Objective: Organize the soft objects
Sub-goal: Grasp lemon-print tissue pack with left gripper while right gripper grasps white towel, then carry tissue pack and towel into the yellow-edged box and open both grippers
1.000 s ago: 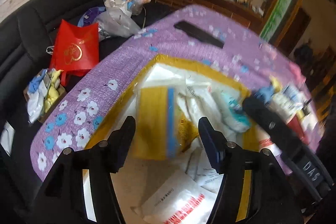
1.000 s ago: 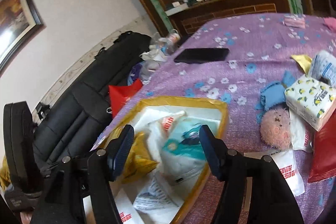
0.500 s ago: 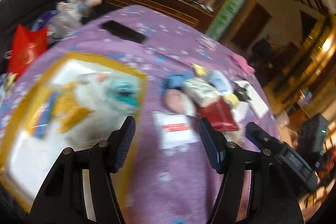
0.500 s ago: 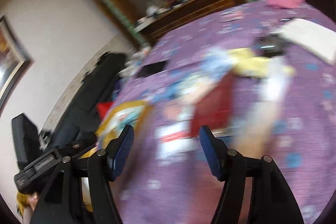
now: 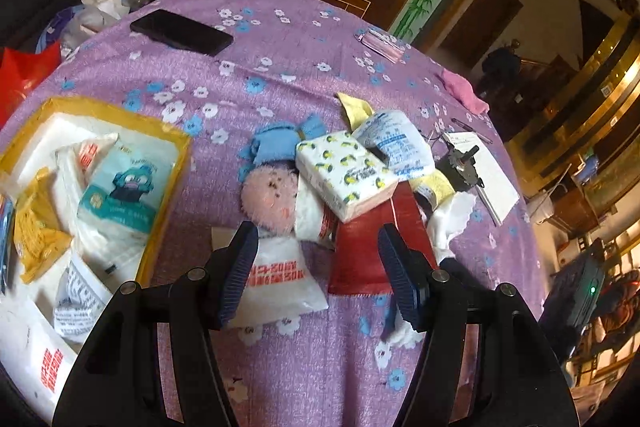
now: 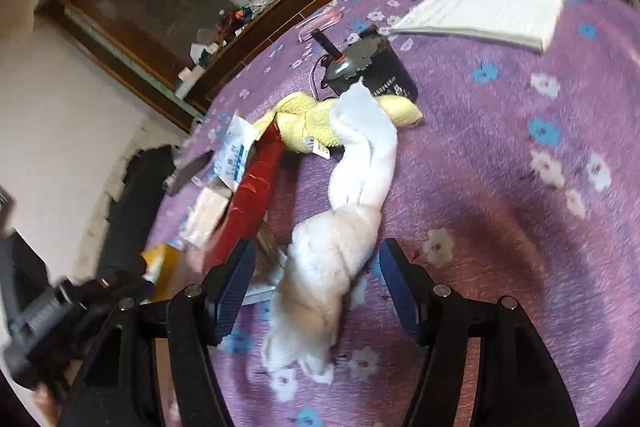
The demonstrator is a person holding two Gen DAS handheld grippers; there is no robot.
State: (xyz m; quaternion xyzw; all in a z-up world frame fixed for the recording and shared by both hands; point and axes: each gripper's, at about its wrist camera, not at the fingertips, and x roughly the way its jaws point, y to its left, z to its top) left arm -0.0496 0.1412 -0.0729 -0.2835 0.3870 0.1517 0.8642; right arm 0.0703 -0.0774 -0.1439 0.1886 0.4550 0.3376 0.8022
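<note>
- Two grippers, left gripper & right gripper, are held wide open, nothing gripped; ready for a pick, probably.
- White cloth lies between right jaws, untouched, mid-table.
- Yellow tray is kept at the table's left edge as the likely drop spot.

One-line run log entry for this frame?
left gripper: open, over white packet | right gripper: open, around white towel, not gripped | yellow tray: partly filled

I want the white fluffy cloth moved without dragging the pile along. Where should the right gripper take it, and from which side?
Probably the thick bunched near end of the white fluffy cloth, from above. It lies between the right gripper's open jaws, on bare tablecloth. Its thin far end drapes over the yellow cloth, so gripping there may catch both.
</note>
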